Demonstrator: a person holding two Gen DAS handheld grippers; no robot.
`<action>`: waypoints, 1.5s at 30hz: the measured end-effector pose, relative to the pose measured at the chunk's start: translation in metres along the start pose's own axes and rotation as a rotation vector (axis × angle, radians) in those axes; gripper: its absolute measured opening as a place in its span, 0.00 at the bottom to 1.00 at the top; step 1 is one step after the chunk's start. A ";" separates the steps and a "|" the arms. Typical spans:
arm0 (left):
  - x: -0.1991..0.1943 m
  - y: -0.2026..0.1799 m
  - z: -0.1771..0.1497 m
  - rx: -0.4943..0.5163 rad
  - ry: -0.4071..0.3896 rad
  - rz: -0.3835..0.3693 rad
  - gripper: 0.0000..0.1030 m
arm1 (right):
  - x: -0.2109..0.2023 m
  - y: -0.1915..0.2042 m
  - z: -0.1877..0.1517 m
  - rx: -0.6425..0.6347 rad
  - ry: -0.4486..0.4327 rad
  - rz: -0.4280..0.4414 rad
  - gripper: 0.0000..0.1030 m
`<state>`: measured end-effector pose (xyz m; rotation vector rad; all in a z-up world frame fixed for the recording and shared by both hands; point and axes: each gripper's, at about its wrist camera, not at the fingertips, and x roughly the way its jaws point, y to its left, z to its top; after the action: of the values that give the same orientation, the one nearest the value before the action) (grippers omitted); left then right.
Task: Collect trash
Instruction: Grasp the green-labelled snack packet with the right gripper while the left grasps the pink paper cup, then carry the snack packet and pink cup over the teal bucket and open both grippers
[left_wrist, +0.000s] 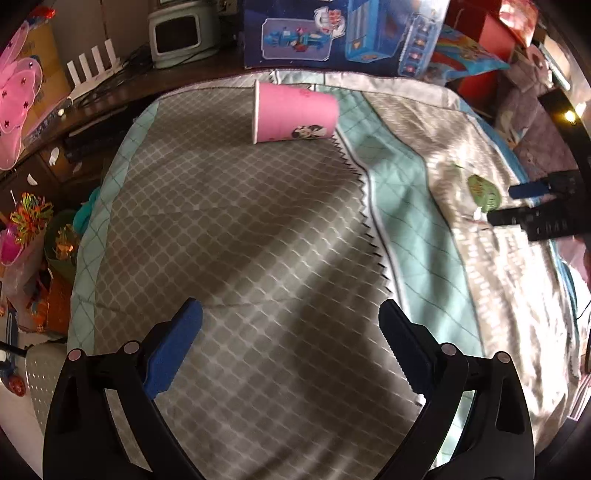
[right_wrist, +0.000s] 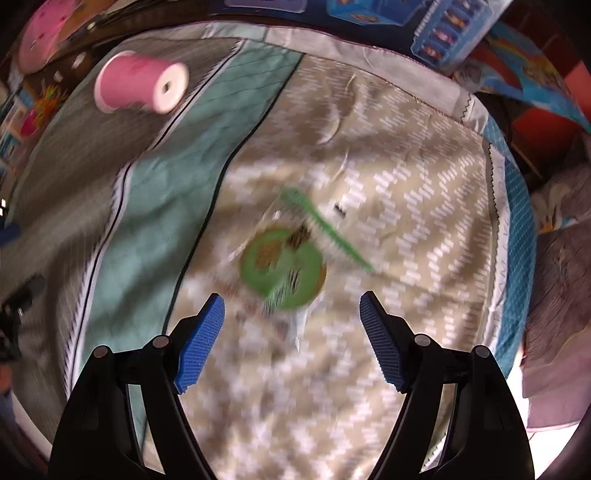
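On bed, green wrapper (right_wrist: 282, 271) just ahead of right gripper (right_wrist: 291, 339), empty, spread wide; pink cup (left_wrist: 293, 112) lies sideways, far ahead of left gripper (left_wrist: 290, 345), likewise agape.

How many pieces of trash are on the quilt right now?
2. A pink paper cup lies on its side near the far edge; a green snack wrapper lies just ahead of the right gripper. Folds may hide more.

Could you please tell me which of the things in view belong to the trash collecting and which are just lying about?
For the job:
- pink paper cup, on its side on the quilt
- green snack wrapper, ahead of the open right tool

Lying about:
- blue toy box
- small screen device
- pink butterfly wings
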<state>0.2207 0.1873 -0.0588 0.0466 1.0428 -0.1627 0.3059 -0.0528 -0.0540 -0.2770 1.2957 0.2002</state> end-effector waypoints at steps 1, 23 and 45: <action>0.003 0.002 0.002 0.003 0.003 0.003 0.93 | 0.003 -0.002 0.005 0.017 0.003 0.007 0.70; 0.047 0.040 0.079 0.064 -0.001 0.068 0.93 | 0.008 0.048 0.059 -0.194 -0.021 -0.043 0.42; 0.095 0.004 0.142 0.075 0.012 -0.104 0.07 | 0.024 0.021 0.067 -0.274 -0.022 -0.064 0.42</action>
<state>0.3902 0.1638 -0.0696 0.0618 1.0517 -0.2964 0.3672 -0.0123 -0.0622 -0.5475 1.2354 0.3256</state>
